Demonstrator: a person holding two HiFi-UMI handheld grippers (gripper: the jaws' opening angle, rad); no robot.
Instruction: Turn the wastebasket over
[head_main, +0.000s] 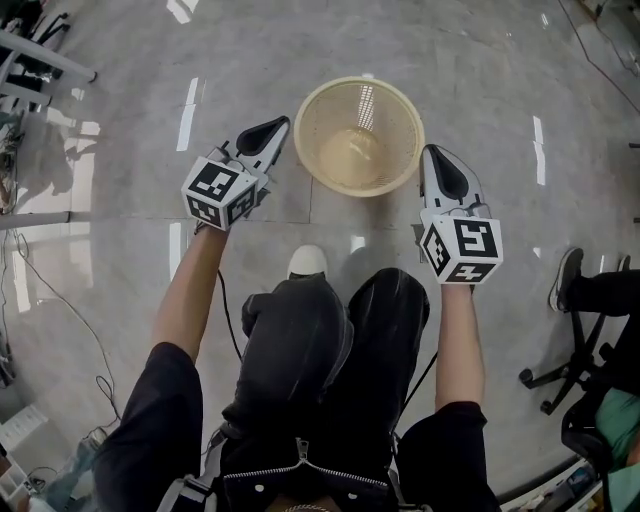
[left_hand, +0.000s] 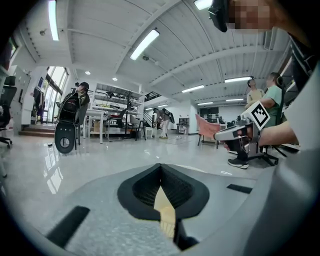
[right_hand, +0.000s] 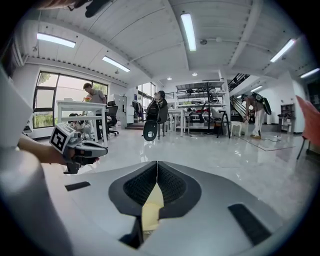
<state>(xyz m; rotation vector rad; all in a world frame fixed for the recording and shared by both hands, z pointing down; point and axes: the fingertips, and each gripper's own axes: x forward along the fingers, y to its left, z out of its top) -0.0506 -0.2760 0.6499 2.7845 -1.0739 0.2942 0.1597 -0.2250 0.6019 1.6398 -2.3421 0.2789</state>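
left gripper (head_main: 278, 126): jaws pressed together, empty, just left of basket | pale yellow round mesh plastic wastebasket (head_main: 390, 120): upright on glossy grey floor (head_main: 480, 60), mouth up, long axis vertical, between both grippers | white shoe (head_main: 307, 261): near its near side | right gripper (head_main: 432, 155): jaws pressed together, empty, just right of basket | black office chair base (head_main: 560, 375): well apart, far right
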